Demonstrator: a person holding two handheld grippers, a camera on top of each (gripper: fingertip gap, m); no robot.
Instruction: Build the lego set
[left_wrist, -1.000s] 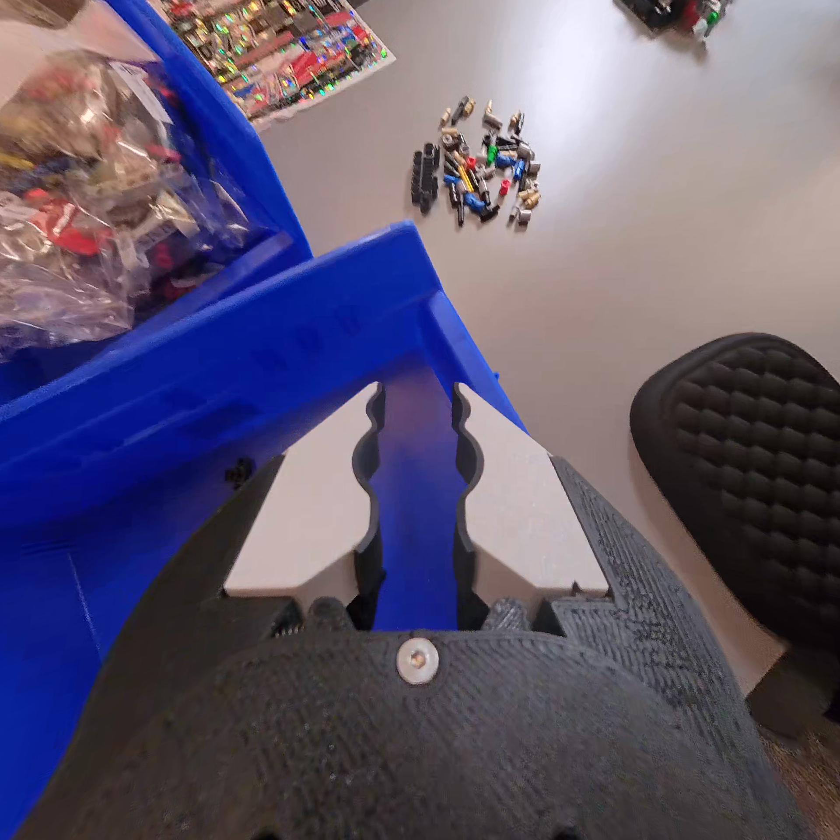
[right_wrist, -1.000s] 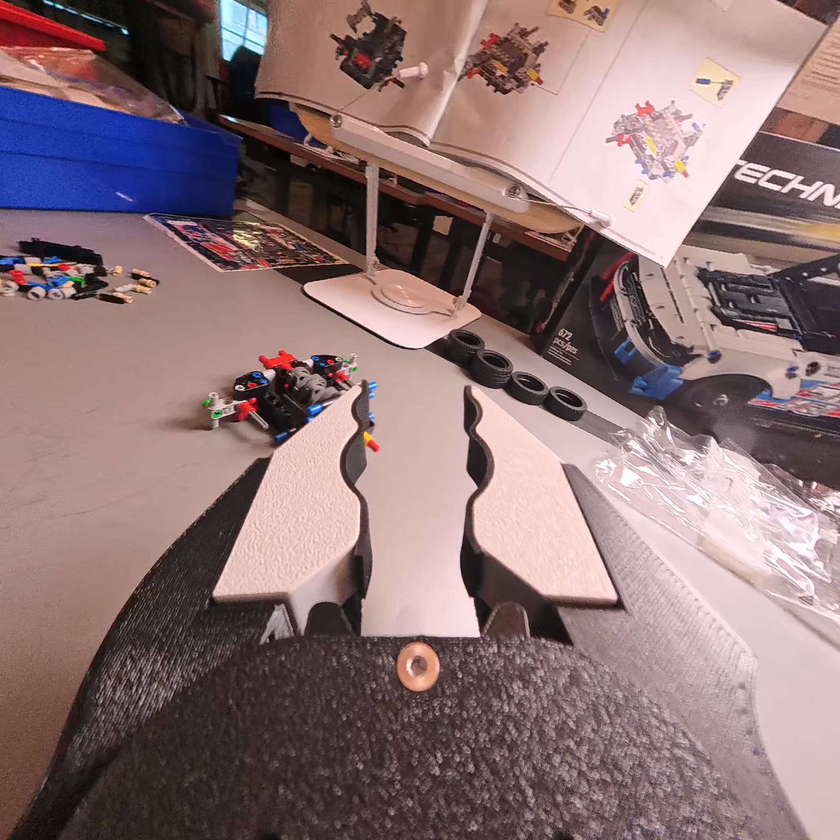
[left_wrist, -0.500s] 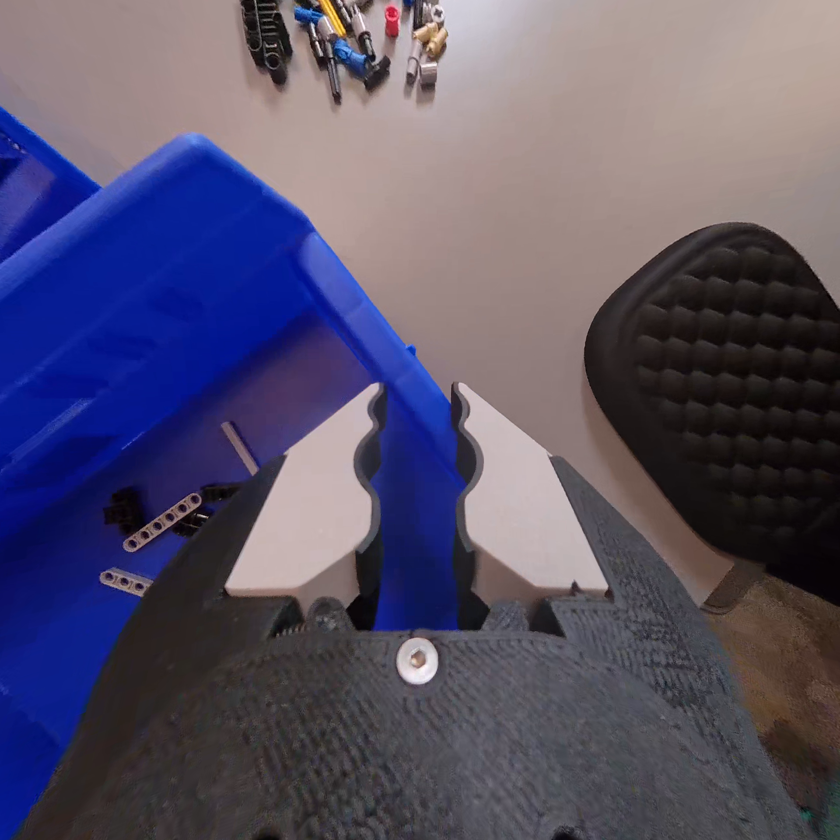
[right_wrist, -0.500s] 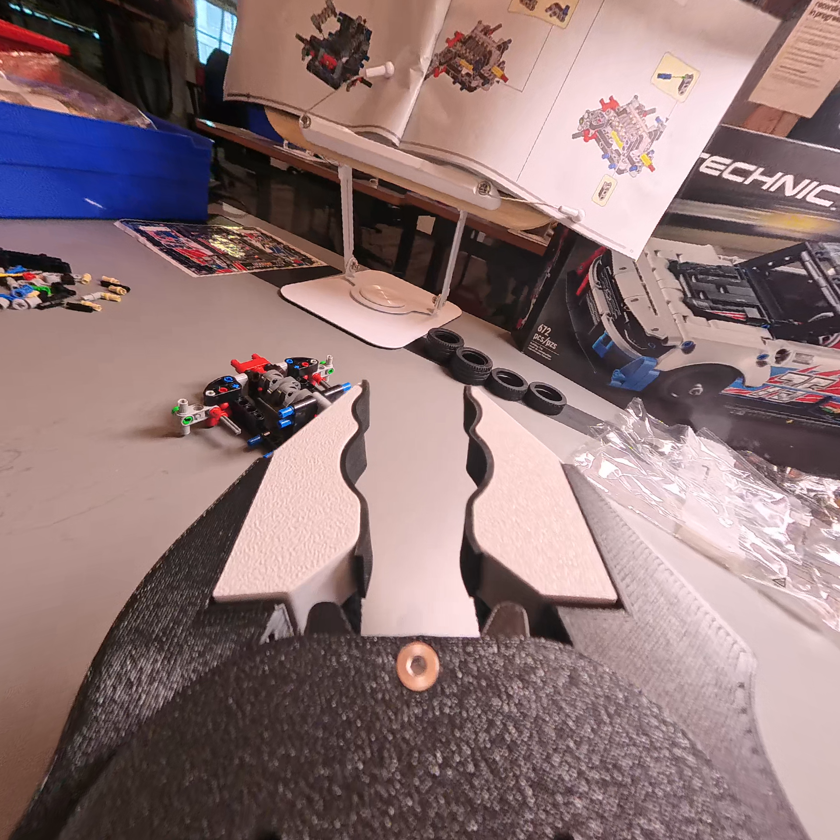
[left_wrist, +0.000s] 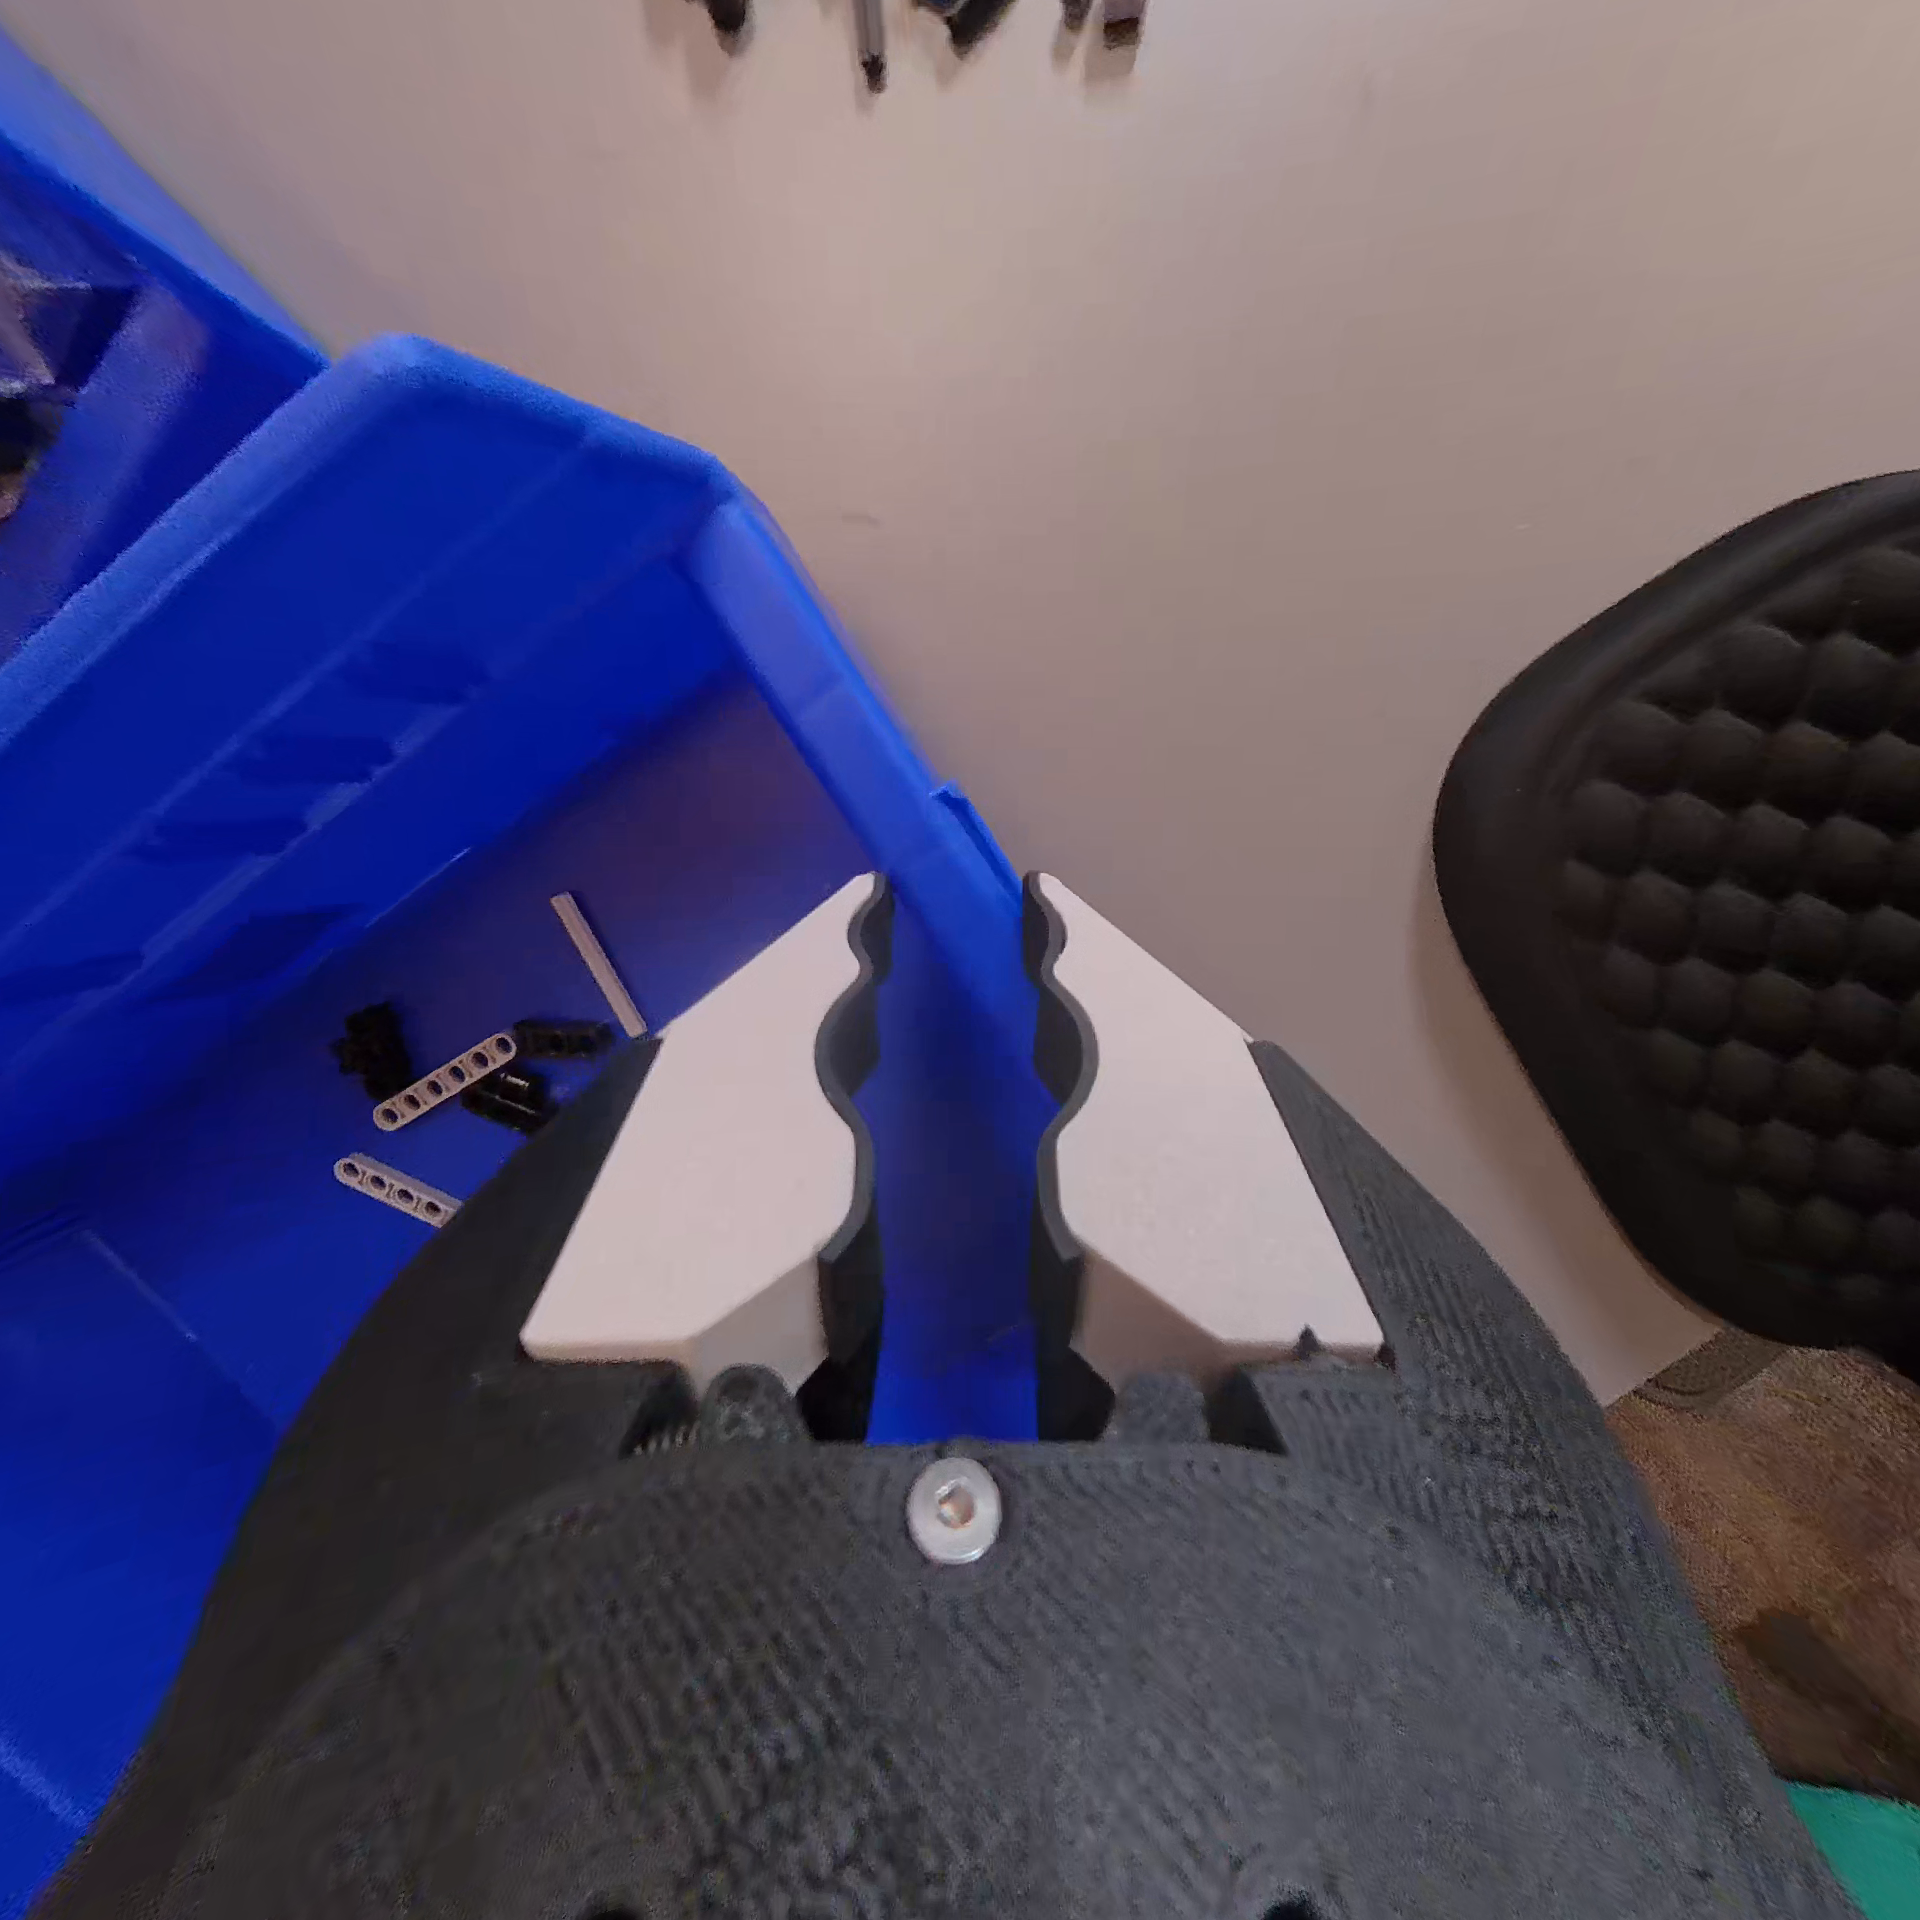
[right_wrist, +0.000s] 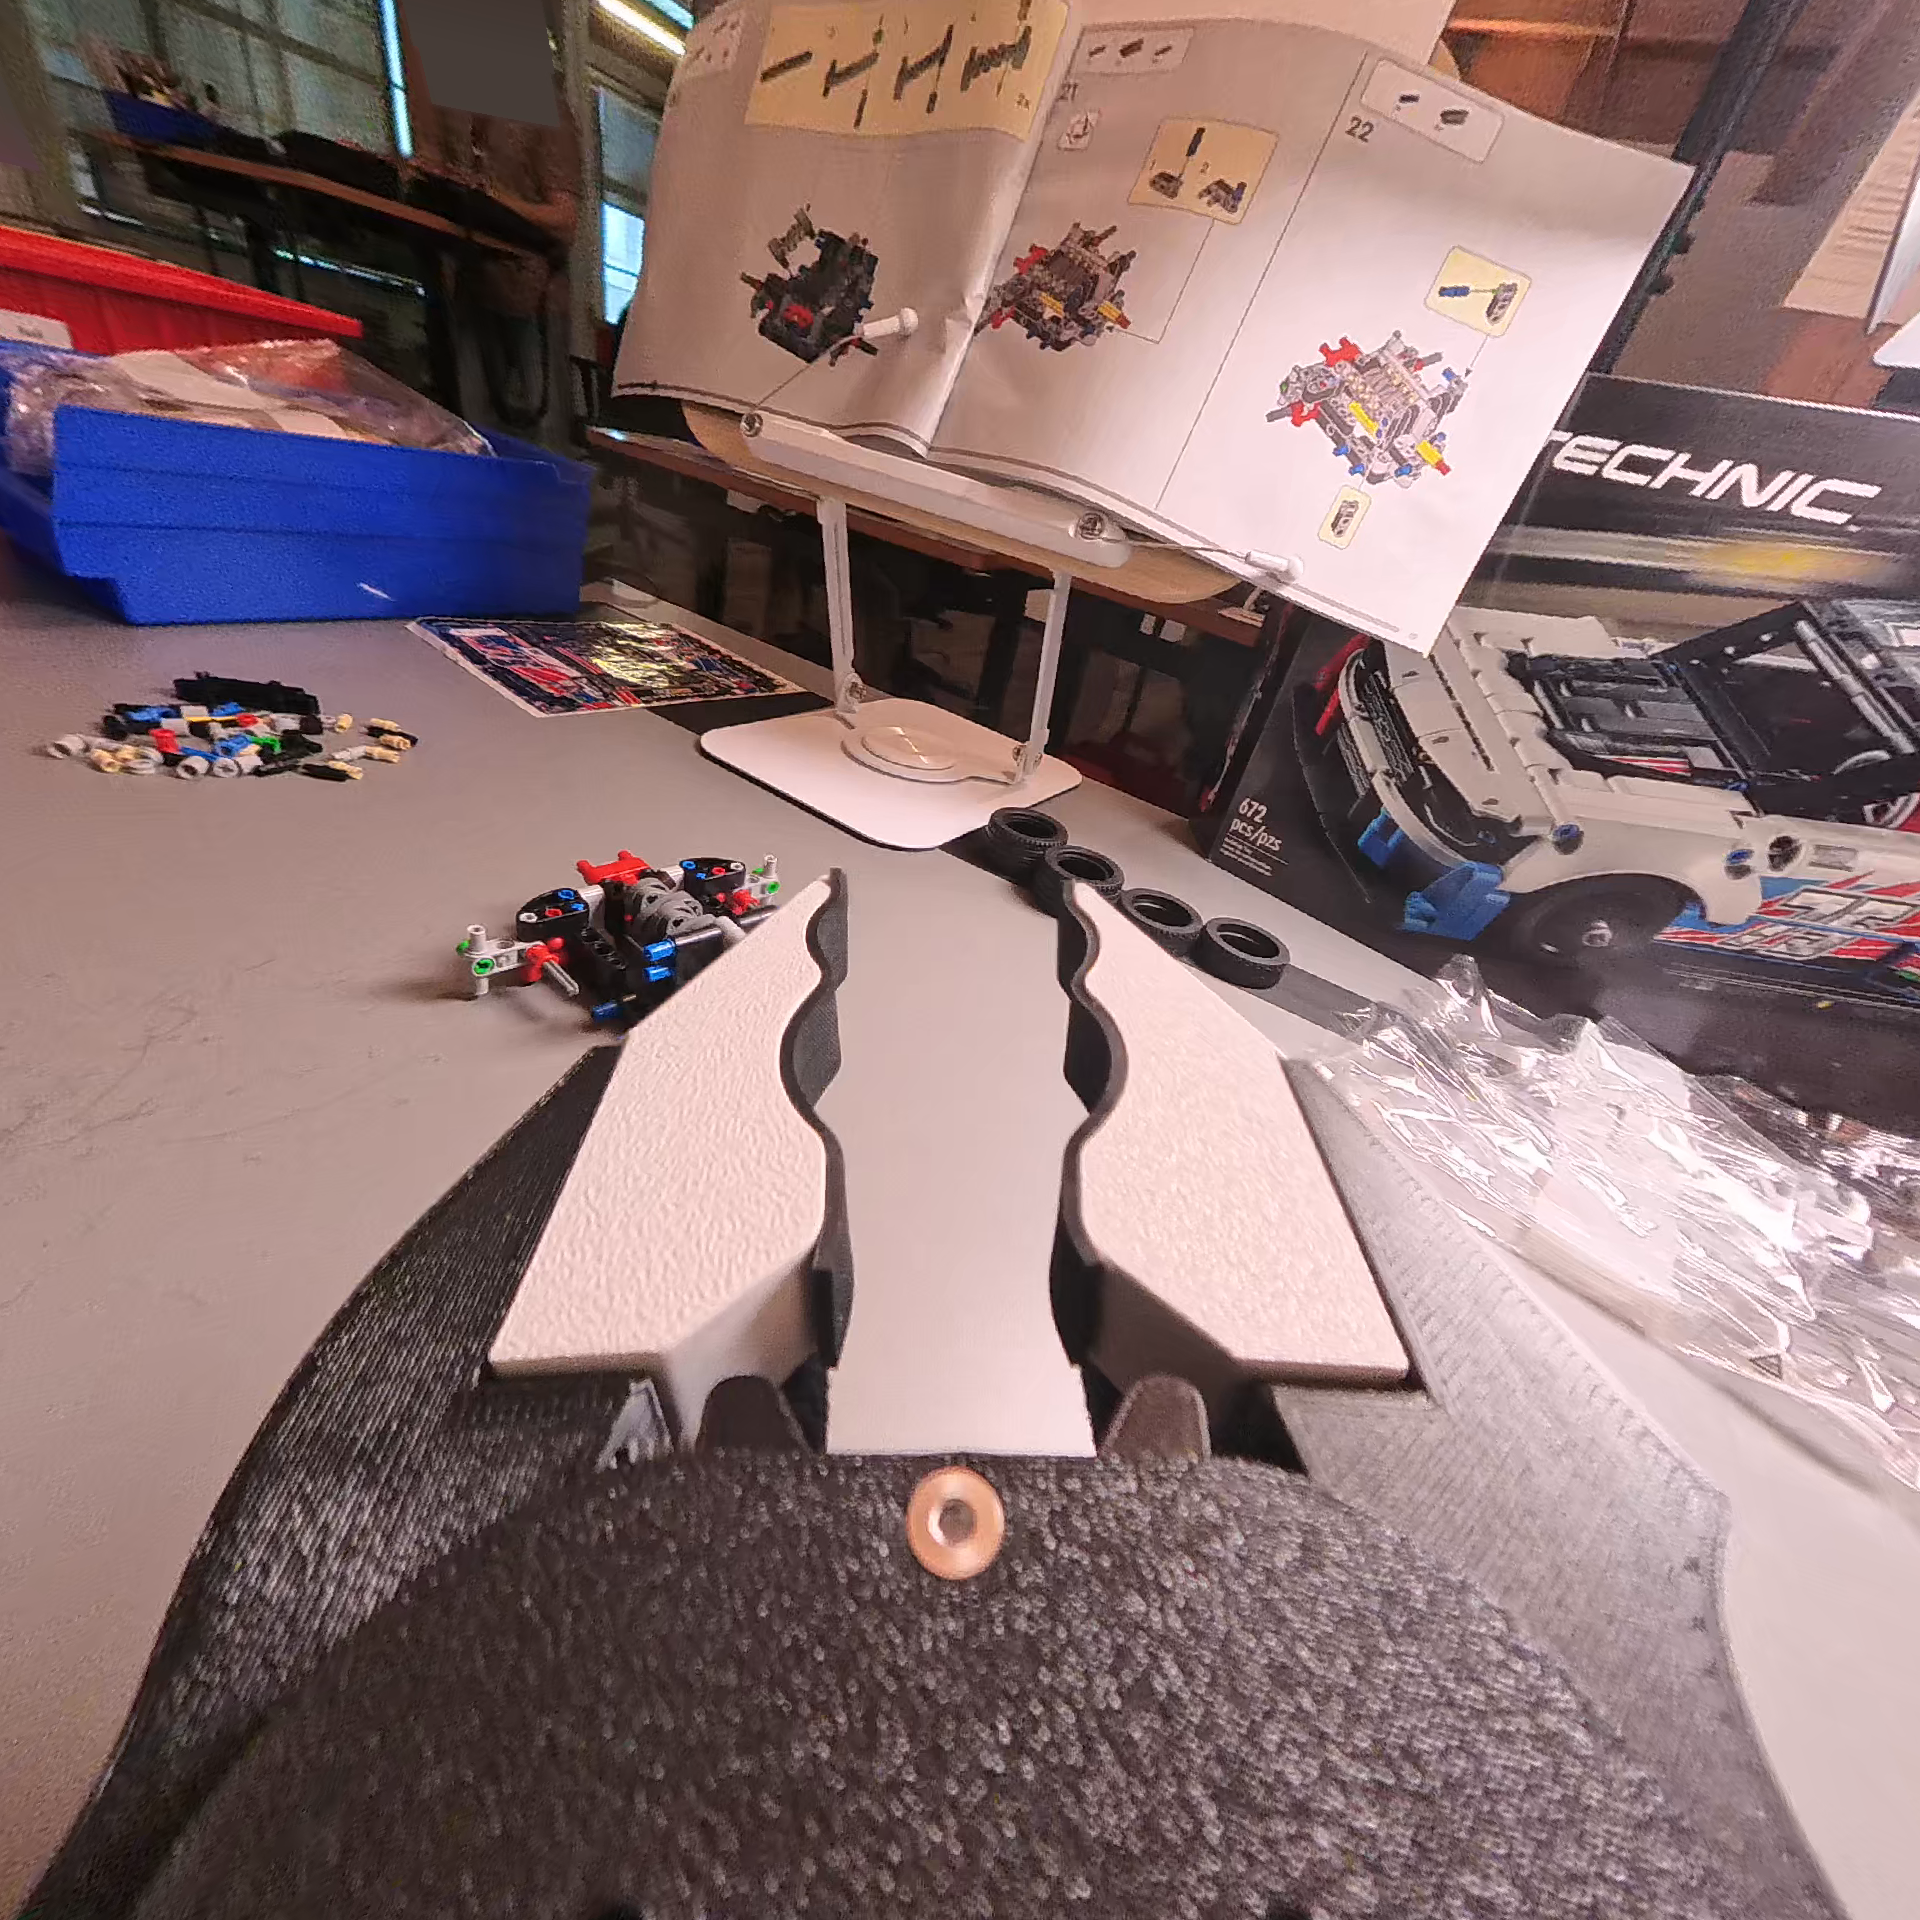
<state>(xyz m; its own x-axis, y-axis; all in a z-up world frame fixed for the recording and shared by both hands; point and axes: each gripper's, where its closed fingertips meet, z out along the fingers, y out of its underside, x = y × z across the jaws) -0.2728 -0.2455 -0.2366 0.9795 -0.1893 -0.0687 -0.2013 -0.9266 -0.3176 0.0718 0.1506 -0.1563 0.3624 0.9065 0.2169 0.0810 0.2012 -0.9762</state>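
The left gripper (left_wrist: 956, 914) hangs with jaws apart and empty over the blue bin's (left_wrist: 520, 582) rim; loose grey beams (left_wrist: 445, 1081) lie inside at nine o'clock. The right gripper (right_wrist: 951, 904), likewise spread and empty, hovers above the tabletop (right_wrist: 208, 1091), with the partial lego assembly (right_wrist: 623, 920) at ten o'clock.

Beams (left_wrist: 445, 1081) in bin (left_wrist: 499, 540)

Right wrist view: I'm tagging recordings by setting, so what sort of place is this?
Probably a workshop or lab workbench set up for model building: a grey tabletop holds an open instruction booklet on a white stand and blue plastic parts bins, with cluttered shelving behind.
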